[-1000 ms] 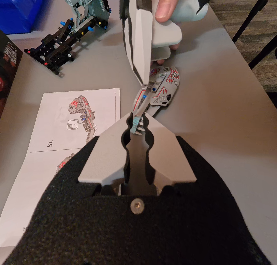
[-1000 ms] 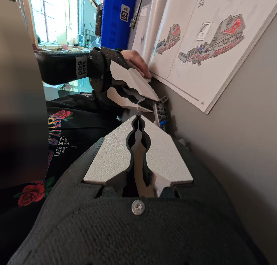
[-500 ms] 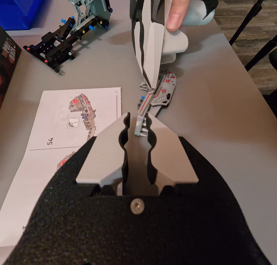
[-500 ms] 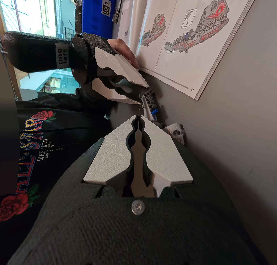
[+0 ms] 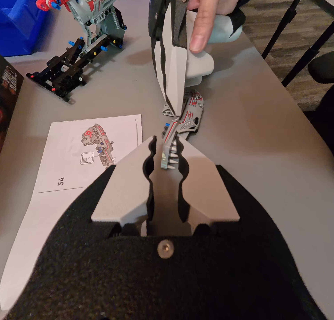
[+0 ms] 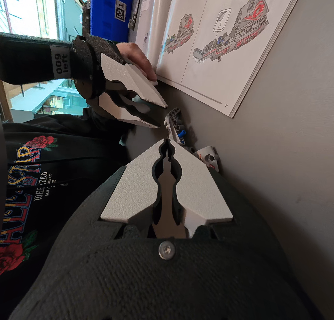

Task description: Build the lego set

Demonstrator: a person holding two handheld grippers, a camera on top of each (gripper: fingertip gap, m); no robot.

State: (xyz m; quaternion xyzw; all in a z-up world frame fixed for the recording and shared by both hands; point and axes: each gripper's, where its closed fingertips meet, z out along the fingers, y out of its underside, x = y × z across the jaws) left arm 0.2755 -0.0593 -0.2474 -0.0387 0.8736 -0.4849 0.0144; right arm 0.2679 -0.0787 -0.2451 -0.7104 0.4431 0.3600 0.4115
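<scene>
A grey lego jaw piece (image 5: 188, 124) with red stripes and white teeth rests on the grey table (image 5: 253, 148). My left gripper (image 5: 166, 139) is open, its fingers either side of the toothed end without gripping it. My right gripper (image 5: 176, 114) comes down from above and is shut on the piece's upper edge. In the right wrist view my right gripper (image 6: 166, 141) pinches a thin edge of the piece (image 6: 176, 126), and the open left gripper (image 6: 162, 116) hovers just beyond it.
The open instruction booklet (image 5: 81, 157) lies left of the piece and also shows in the right wrist view (image 6: 235, 48). A half-built black and grey model (image 5: 72, 67) and a blue bin (image 5: 16, 18) stand at the back left. The table edge and tripod legs (image 5: 298, 30) are at the right. My left and right fingertips are right by each other.
My left gripper, shut on the toothed end a second ago, has opened and let go. My right gripper keeps its hold on the piece.
</scene>
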